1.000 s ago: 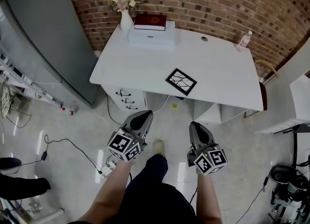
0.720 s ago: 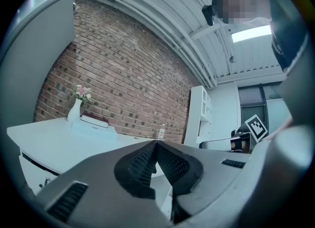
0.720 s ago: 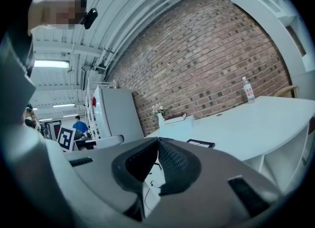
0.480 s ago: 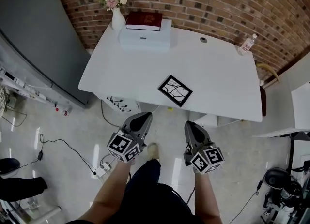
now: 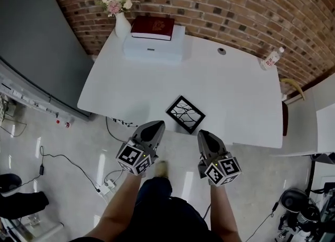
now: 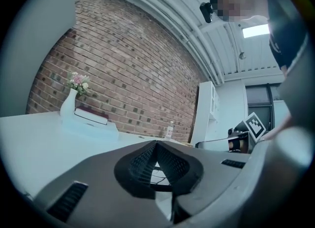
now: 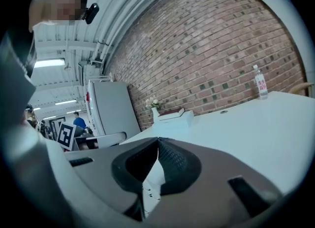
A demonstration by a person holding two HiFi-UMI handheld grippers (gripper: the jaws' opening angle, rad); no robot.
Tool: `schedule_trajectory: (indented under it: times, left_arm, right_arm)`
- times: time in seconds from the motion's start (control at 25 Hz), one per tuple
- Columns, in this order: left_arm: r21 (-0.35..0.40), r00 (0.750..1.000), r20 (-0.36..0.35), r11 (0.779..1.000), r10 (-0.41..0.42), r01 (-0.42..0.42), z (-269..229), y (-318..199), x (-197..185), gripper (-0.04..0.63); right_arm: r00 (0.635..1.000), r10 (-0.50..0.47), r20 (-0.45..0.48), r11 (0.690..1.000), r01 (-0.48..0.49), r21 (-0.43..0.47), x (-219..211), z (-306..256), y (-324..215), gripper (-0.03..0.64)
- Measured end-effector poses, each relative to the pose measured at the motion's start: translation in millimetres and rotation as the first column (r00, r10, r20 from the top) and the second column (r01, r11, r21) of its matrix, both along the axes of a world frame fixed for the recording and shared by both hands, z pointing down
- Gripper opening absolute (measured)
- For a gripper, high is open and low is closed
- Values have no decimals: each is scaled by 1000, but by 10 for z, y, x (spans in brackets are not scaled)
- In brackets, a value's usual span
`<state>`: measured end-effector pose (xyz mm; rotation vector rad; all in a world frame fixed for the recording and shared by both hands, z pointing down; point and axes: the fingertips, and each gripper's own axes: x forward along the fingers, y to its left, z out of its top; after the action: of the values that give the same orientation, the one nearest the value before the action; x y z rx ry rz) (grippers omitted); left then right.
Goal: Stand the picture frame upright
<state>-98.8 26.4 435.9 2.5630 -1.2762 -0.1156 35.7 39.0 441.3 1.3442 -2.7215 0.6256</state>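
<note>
Black-rimmed picture frame (image 5: 185,114) lies flat on the white bench (image 5: 235,89), close to the bench's near edge — ahead of both tongs and between them. Left tongs (image 5: 155,126): jaws together, nothing held, tip just left of the frame, not touching. Right tongs (image 5: 203,134): jaws together, nothing held, tip just short of the frame's near right corner, apart from it. Both tongs sit at the bench's near edge, pointing toward the brick wall (image 5: 235,6).
</note>
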Motion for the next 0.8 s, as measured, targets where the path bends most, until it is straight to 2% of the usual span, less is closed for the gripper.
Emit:
schedule_trajectory:
  times: [0.48, 0.8]
  left_arm:
    - [-50, 999, -4, 998, -32, 31, 185, -436, 28, 9]
    - [-85, 984, -7, 981, -176, 174, 296, -495, 11, 9]
  right_arm:
    - [994, -89, -59, 994, 85, -75, -37, 298, -539, 15]
    - [960, -255, -112, 960, 237, -152, -50, 548, -830, 15]
